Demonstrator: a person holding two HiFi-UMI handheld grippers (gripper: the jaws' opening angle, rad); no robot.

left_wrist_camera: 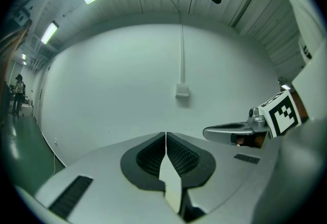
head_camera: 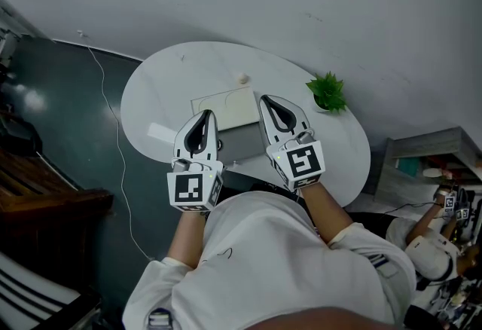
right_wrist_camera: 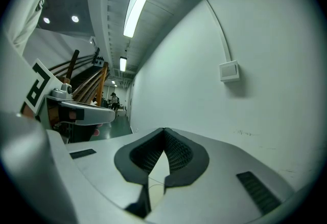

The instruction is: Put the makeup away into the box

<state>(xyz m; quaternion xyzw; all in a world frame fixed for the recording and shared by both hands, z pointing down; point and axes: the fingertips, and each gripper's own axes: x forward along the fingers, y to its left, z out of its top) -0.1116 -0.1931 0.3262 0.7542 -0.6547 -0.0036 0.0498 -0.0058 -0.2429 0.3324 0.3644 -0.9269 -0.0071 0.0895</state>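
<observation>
In the head view a flat cream box lies on the white oval table, with a grey panel at its near side. A small pale round item sits just beyond the box. My left gripper is held above the table's near edge, shut, with nothing between its jaws. My right gripper is beside it, over the box's right end, also shut and empty. Both gripper views look level at a white wall; the left gripper and right gripper show their pads pressed together.
A small green potted plant stands at the table's right. A pale flat patch lies on the table left of the box. A thin cable runs over the dark floor at left. A grey shelf unit stands at right. A wall socket box hangs on the wall.
</observation>
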